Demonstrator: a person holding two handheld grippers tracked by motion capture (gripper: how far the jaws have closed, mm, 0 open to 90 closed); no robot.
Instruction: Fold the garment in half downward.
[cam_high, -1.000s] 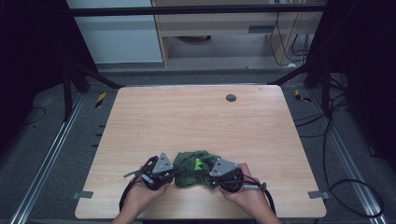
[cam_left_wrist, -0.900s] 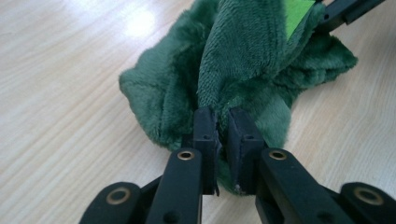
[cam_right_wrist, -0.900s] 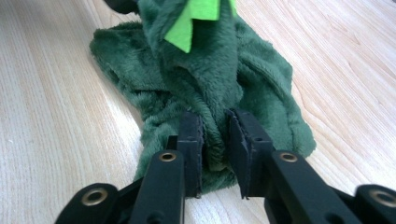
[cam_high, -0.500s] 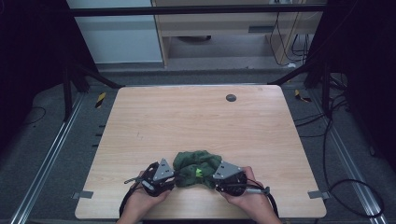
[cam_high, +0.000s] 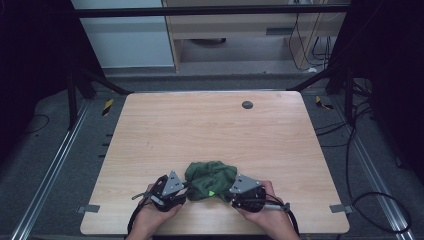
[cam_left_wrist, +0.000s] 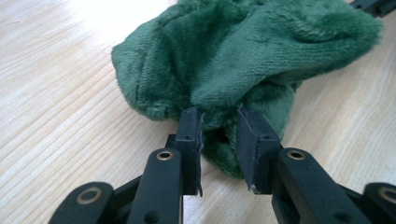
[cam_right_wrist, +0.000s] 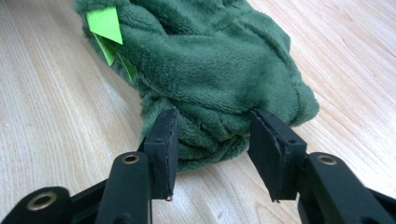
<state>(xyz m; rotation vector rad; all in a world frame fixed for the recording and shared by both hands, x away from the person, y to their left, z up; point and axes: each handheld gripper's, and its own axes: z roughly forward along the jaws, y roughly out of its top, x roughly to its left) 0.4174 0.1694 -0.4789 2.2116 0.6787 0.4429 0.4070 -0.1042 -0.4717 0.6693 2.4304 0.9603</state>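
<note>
My green fleece cloth (cam_high: 210, 179) lies bunched between both grippers, long axis across the bench (cam_high: 210, 125); left gripper (cam_left_wrist: 218, 122) and right gripper (cam_right_wrist: 212, 122) fingers have just been opening, fleece loose between them.

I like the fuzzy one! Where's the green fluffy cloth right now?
In the high view, the crumpled green fluffy cloth lies near the wooden table's front edge, between the left tongs and right tongs.

High view sits above the near edge of the table (cam_high: 210, 125), looking forward and down, far enough to take in the whole top plus floor and shelving behind. Left gripper view rides low, very close, looking along its jaws at the green cloth (cam_left_wrist: 243, 56). Right gripper view does the same from the other side, probably facing roughly opposite. All three share the cloth and the wood around it.
</note>
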